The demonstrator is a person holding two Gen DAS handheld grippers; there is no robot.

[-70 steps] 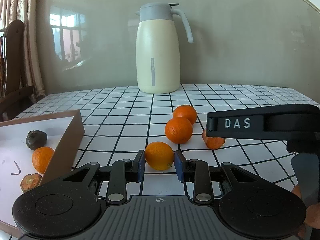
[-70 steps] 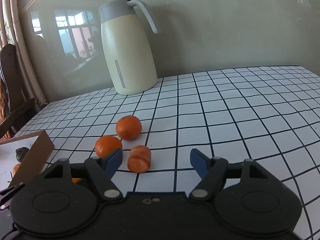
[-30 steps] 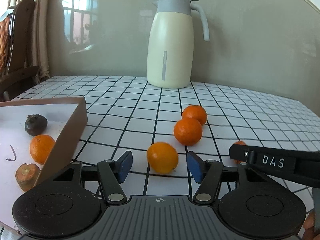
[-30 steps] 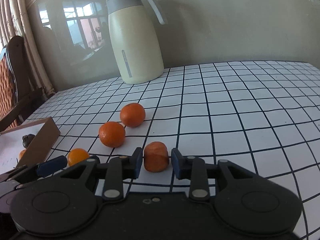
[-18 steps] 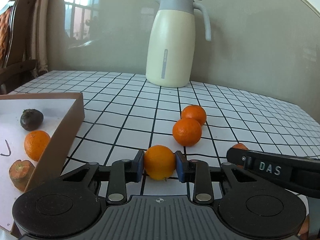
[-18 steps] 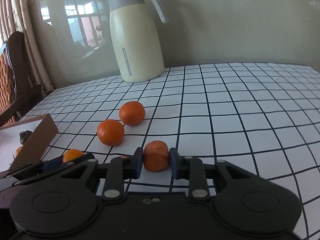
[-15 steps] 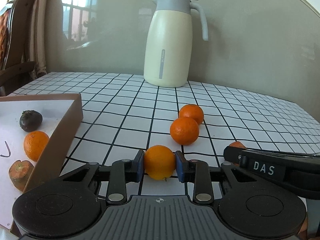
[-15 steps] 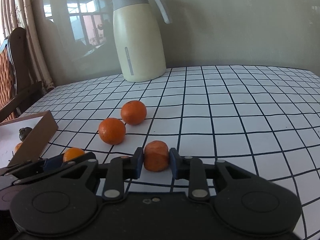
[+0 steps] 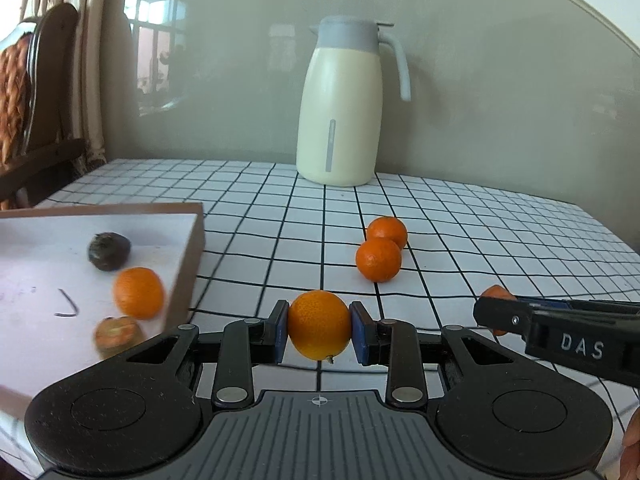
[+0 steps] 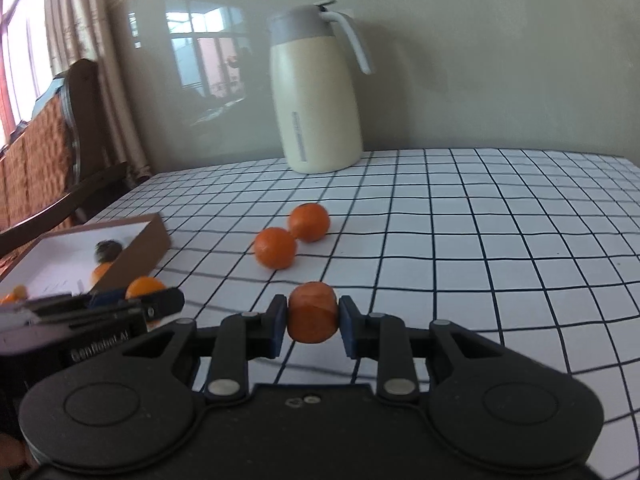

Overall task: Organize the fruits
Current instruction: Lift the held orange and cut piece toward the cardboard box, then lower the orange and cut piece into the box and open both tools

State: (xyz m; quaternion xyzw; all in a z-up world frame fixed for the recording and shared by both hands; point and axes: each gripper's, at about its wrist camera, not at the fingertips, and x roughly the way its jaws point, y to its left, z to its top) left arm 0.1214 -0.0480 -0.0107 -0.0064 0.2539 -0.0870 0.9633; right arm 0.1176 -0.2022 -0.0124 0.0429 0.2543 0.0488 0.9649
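I am pinching a round orange tangerine (image 9: 319, 325) in my left gripper (image 9: 319, 330) and a stubby dull-orange fruit (image 10: 312, 312) in my right gripper (image 10: 312, 326), and I judge both must next be carried to the shallow brown-walled white tray (image 9: 191, 256) at the left.

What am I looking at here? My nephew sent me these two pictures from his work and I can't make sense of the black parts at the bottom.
The black parts are two hand-held grippers, each carried by a person, with a camera looking along its fingers. One picture comes from the left gripper, which is shut on a round orange. The other comes from the right gripper, shut on a blunt orange chunk. On the checked tablecloth lie two more oranges, a cream jug stands at the back, and a shallow box at the left holds more fruit.
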